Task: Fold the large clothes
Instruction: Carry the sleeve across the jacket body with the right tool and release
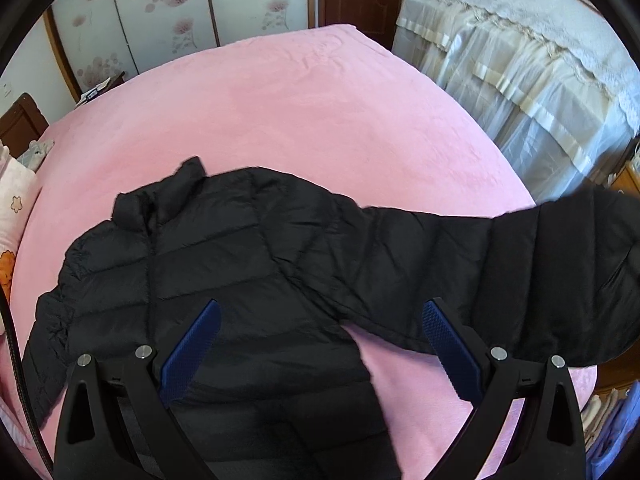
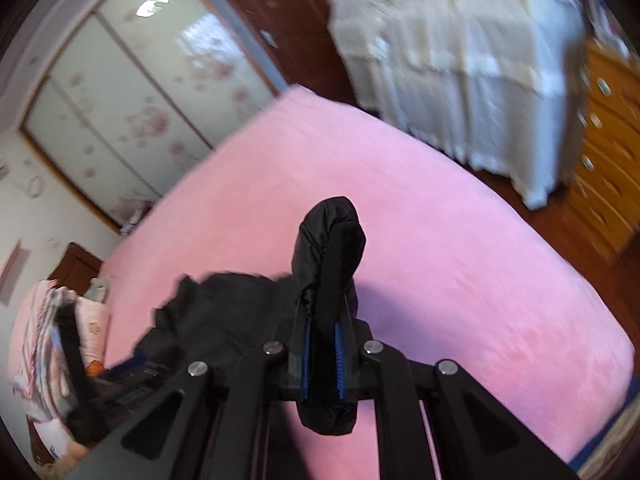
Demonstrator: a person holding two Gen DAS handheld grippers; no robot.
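Observation:
A black puffer jacket (image 1: 224, 256) lies face up on the pink bed (image 1: 304, 112), collar toward the far left. Its right sleeve (image 1: 520, 276) stretches out to the right and is lifted off the bed at its end. My left gripper (image 1: 320, 316) is open and empty, hovering over the jacket's lower body, blue pads (image 1: 192, 344) wide apart. My right gripper (image 2: 322, 316) is shut on the sleeve cuff (image 2: 332, 248), which sticks up between the fingers above the bed (image 2: 460, 260). The jacket body (image 2: 224, 312) lies to the left in that view.
A white-draped bed (image 1: 520, 60) stands to the right across a strip of floor. Floral sliding wardrobe doors (image 1: 160, 12) are at the back. Pillows (image 1: 12, 208) lie at the bed's left end. A wooden dresser (image 2: 604, 160) is at the right.

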